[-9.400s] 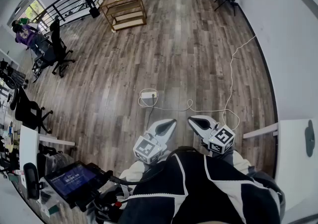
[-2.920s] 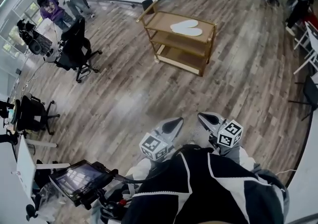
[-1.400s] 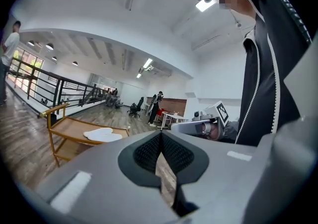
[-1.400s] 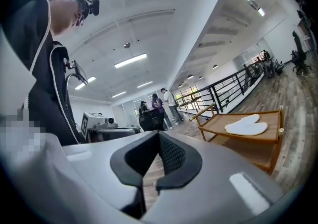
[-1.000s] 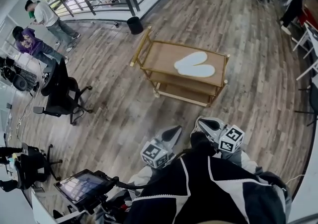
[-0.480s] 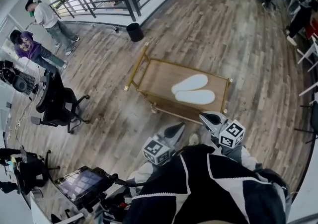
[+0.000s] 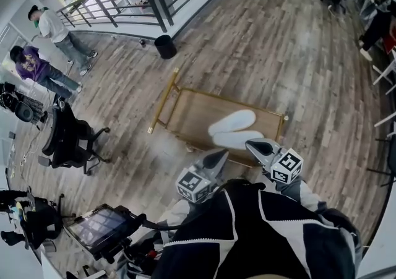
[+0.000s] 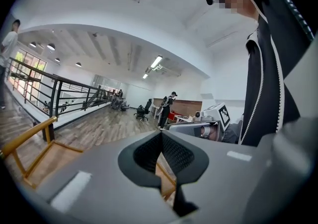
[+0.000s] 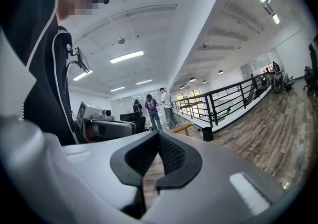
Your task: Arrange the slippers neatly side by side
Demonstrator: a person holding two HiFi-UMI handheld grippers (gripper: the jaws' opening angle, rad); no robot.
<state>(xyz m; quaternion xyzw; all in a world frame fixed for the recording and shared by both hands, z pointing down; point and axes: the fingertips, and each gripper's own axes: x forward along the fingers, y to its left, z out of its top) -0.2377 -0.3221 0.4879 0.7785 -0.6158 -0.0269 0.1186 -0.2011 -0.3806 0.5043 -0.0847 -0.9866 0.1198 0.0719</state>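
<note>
Left jaws: left gripper (image 8: 160, 137) clenched, nothing between.
Right jaws: right gripper (image 9: 158, 141) clenched, empty.
Slippers: slippers (image 7: 234, 130) on the cart (image 7: 189, 114) top, splayed in a V, just ahead of both grippers.
Recommendation: open both jaws before reaching, then bring the spread ends parallel.

No legible text, brand, number or sign in any view. The tablet screen (image 7: 98, 226) at the lower left of the head view is lit, but its contents are too small and blurred to read. The marker cube (image 7: 193, 185) on the left gripper (image 7: 218, 156) and the one on the right gripper (image 7: 252, 145) carry only black-and-white square patterns, no letters or digits
</note>
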